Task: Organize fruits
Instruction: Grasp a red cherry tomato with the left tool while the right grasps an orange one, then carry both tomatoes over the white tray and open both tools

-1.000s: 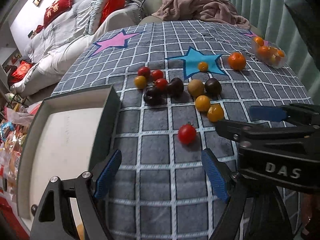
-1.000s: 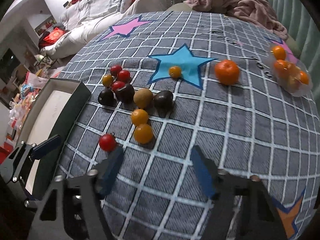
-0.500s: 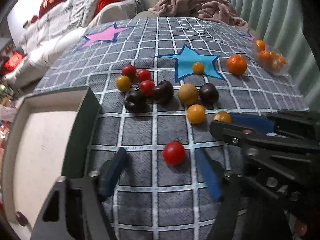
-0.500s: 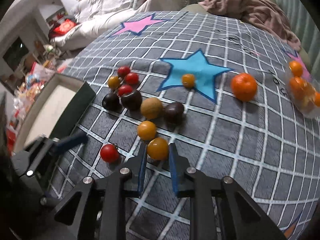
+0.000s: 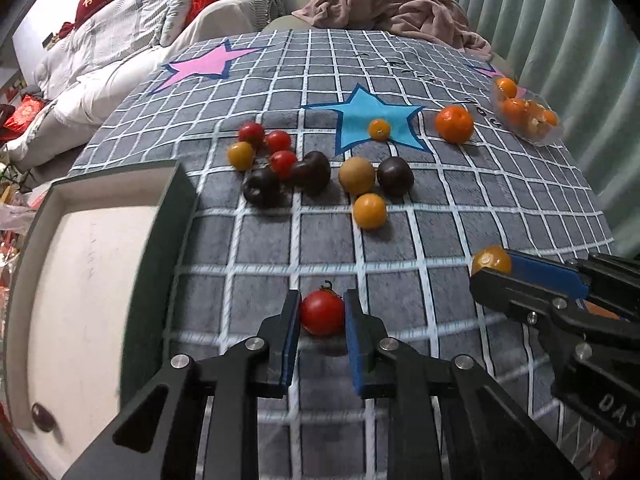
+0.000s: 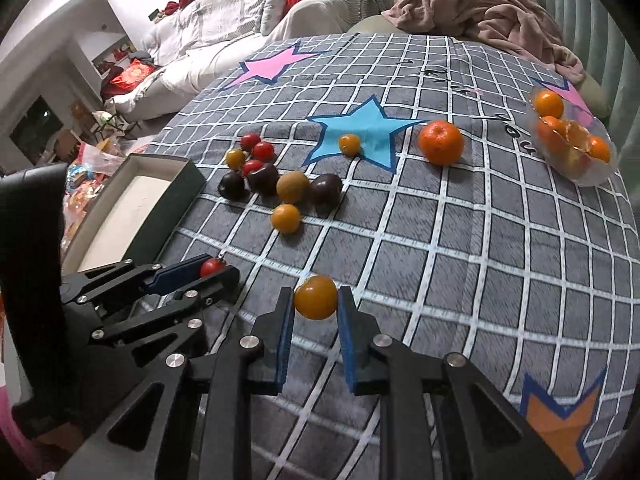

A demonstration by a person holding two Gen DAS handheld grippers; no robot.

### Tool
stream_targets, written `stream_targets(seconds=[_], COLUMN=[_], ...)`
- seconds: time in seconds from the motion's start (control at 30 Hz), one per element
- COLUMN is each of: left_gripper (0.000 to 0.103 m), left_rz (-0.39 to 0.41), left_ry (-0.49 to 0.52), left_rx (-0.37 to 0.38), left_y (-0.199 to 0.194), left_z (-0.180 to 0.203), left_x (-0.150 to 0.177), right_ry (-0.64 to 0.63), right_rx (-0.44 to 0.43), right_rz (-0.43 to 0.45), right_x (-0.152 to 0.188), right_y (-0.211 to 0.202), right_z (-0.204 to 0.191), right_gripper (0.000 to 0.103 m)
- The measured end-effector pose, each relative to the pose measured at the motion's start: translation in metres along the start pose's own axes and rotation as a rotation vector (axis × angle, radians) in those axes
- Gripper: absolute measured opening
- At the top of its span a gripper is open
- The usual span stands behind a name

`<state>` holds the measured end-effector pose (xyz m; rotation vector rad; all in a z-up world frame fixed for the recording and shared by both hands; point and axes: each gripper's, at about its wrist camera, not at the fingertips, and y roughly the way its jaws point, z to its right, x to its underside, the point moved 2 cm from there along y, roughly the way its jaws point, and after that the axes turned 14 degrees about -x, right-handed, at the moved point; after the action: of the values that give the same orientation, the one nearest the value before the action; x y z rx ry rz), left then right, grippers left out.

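My left gripper (image 5: 322, 316) is shut on a red cherry tomato (image 5: 322, 313), just right of the open box (image 5: 92, 280). It also shows in the right wrist view (image 6: 212, 268). My right gripper (image 6: 316, 300) is shut on a yellow-orange cherry tomato (image 6: 315, 297), which also shows in the left wrist view (image 5: 491, 261). Several loose fruits lie further back on the grid cloth: red tomatoes (image 5: 264, 138), dark plums (image 5: 312, 172), a tan fruit (image 5: 357, 176), a yellow tomato (image 5: 370, 210) and a mandarin (image 5: 454, 124).
A clear bowl of oranges (image 6: 572, 148) sits at the far right. A small dark fruit (image 5: 42, 416) lies in the box's near corner. A pink blanket (image 5: 392, 12) and a sofa with cushions lie behind the table.
Both grippers moved forward and closed, the left on the red tomato and the right on the yellow-orange one. The right gripper now holds its tomato slightly raised.
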<state>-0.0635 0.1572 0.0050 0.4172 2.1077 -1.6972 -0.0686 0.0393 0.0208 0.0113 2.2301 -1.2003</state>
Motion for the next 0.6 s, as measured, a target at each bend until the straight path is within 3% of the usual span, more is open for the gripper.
stream_targets(seconds=[0.33, 0.6], left_gripper=[0.023, 0.023], left_rz=[0.004, 0.029], left_ry=[-0.028, -0.062], left_rx=[0.003, -0.025], left_y=[-0.036, -0.060], left_z=[-0.031, -0.066], left_x=[0.023, 0.034], right_ry=[-0.024, -0.105], right_rx=[-0.021, -0.027], right_rz=[0.001, -0.004], right_x=[0.014, 0.009], right_y=[-0.014, -0.022], right_z=[-0.029, -0.075], right_gripper=[0.023, 0.023])
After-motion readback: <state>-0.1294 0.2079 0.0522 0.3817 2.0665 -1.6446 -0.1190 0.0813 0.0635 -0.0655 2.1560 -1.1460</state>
